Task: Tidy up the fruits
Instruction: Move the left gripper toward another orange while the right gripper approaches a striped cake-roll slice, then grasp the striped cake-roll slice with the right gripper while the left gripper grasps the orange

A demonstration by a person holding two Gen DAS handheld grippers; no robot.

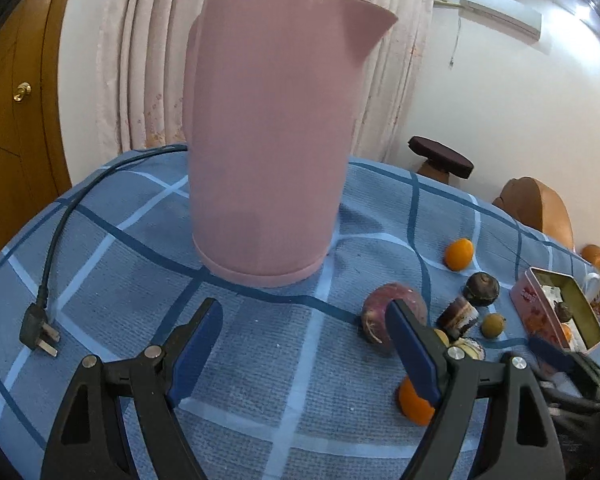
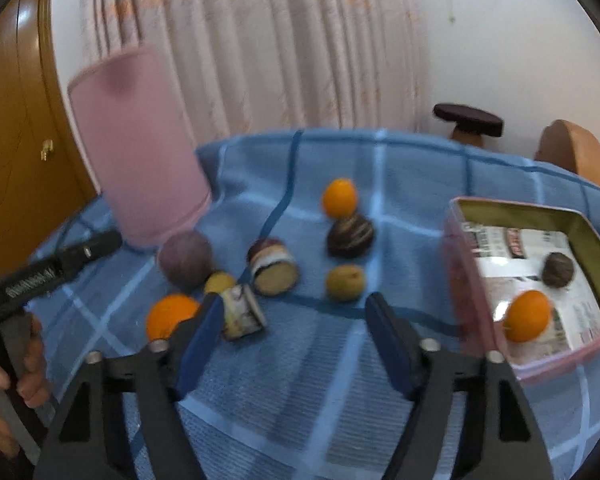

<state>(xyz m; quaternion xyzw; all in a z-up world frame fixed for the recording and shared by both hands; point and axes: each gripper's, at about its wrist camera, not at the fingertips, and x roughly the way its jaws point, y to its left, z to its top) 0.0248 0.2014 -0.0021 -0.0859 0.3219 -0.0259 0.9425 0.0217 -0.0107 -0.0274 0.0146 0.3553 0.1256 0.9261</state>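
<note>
Three small round orange fruits (image 2: 339, 198): two on blue checked cloth (image 2: 300, 380), one inside pink rectangular tin (image 2: 472, 280). Left gripper (image 1: 304, 344) and right gripper (image 2: 296, 332) both spread, empty.

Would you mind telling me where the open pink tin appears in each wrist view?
Left wrist view: the pink tin sits at the far right edge, beyond the fruits.
Right wrist view: it fills the right side, holding an orange fruit and a dark one.
Shared landmark: the pink kettle.
</note>
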